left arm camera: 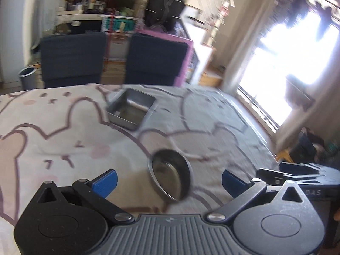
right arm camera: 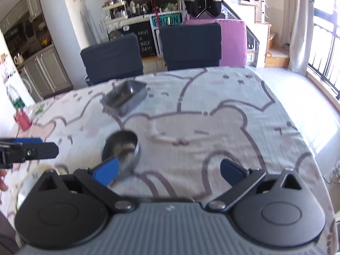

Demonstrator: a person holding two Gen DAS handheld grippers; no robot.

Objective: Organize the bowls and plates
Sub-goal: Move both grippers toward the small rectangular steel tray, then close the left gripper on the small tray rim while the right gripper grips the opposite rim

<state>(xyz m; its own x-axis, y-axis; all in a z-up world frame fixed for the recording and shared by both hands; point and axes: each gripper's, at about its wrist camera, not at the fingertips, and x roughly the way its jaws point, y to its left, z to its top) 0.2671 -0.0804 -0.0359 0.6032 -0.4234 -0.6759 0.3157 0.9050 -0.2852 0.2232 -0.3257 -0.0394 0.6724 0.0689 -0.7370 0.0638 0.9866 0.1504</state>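
Both tongs, left [left arm camera: 169, 182] and right [right arm camera: 169, 171], gape empty; I centre the round bowl [left arm camera: 171, 175] between jaws before closing.

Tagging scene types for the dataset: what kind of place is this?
Most likely a lived-in home, a dining area open to a kitchen. A table under a bear-print tablecloth with dark chairs pulled up to it, kitchen cabinets at the left, and a cluttered shelf behind.

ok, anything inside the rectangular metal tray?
The rectangular metal tray looks empty in both views: only bare, reflective bottom. Its near wall hides a strip of the floor, and blur could hide something small.
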